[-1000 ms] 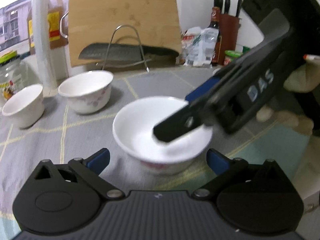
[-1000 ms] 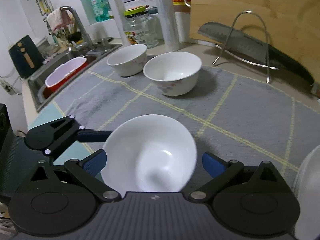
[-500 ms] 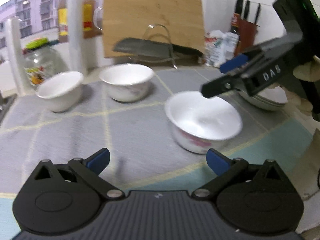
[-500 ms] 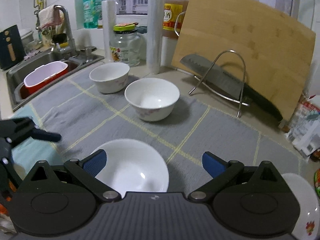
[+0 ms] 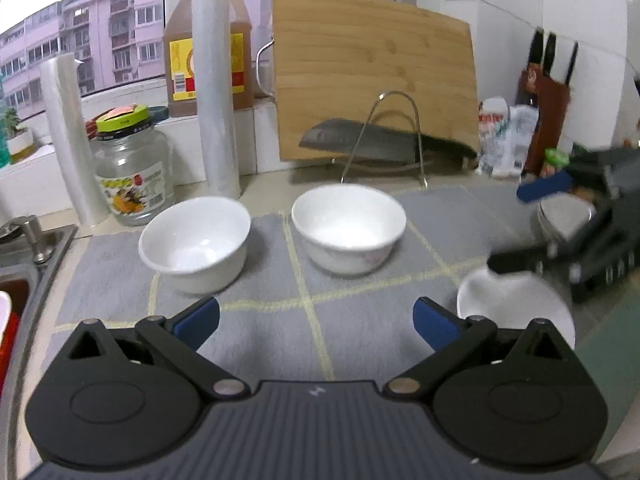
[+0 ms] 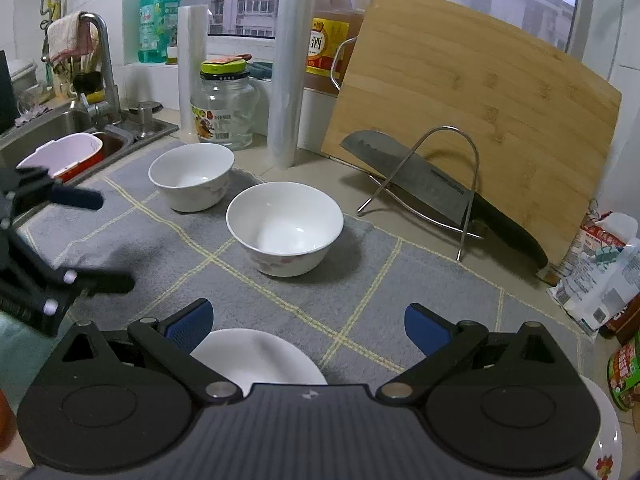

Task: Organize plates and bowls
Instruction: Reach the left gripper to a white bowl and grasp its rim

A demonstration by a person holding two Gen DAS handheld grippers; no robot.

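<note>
Three white bowls stand on the grey mat (image 5: 260,344). In the left wrist view the left bowl (image 5: 196,242) and the middle bowl (image 5: 348,232) lie ahead of my left gripper (image 5: 316,320), which is open and empty. The third bowl (image 5: 516,308) sits at the right, just under the open right gripper (image 5: 508,228). From the right wrist view, that near bowl (image 6: 256,356) lies below my right gripper (image 6: 308,324), partly hidden by it. The other two bowls (image 6: 192,176) (image 6: 284,228) stand farther off. The left gripper (image 6: 114,242) hovers open at the left.
A stack of plates (image 5: 564,216) sits at the right, and a plate (image 6: 604,432) shows at the lower right. Behind the bowls are a cutting board (image 6: 472,120), a knife on a wire rack (image 6: 436,196), a glass jar (image 6: 224,108) and film rolls. The sink (image 6: 68,136) is at the left.
The right gripper lifted out of the near bowl and drew back. My left gripper swung left, so the two far bowls are now ahead of it. The near bowl stays on the mat.
</note>
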